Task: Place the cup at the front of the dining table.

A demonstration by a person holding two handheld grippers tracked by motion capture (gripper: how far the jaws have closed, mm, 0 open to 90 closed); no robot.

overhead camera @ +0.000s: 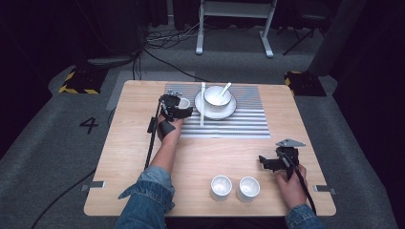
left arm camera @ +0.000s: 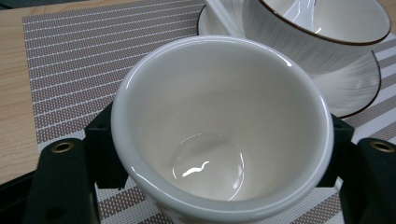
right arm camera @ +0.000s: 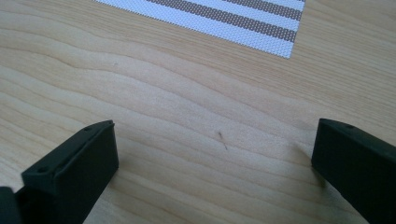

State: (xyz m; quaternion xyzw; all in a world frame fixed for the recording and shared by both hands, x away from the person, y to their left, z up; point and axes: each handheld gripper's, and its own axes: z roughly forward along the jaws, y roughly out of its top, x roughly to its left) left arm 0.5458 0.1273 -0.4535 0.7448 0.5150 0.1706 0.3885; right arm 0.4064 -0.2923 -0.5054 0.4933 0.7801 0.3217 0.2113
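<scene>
My left gripper [overhead camera: 184,108] is shut on a small white cup [overhead camera: 183,102] over the left part of the striped placemat [overhead camera: 239,124]. In the left gripper view the cup [left arm camera: 224,130] sits upright and empty between the two black jaws, and the placemat [left arm camera: 93,56] lies under it. Just to its right stand a white bowl [overhead camera: 217,95] with a spoon [overhead camera: 224,88] in it on a plate [overhead camera: 228,111], and white chopsticks [overhead camera: 202,102] beside the plate. My right gripper [overhead camera: 264,162] hovers open over bare wood near the table's right side, its fingers [right arm camera: 74,163] wide apart.
Two more white cups [overhead camera: 221,187] [overhead camera: 249,189] stand side by side near the table's front edge, left of the right hand. The wooden table [overhead camera: 129,157] has bare room at left and centre. A placemat corner [right arm camera: 261,28] shows ahead of the right gripper.
</scene>
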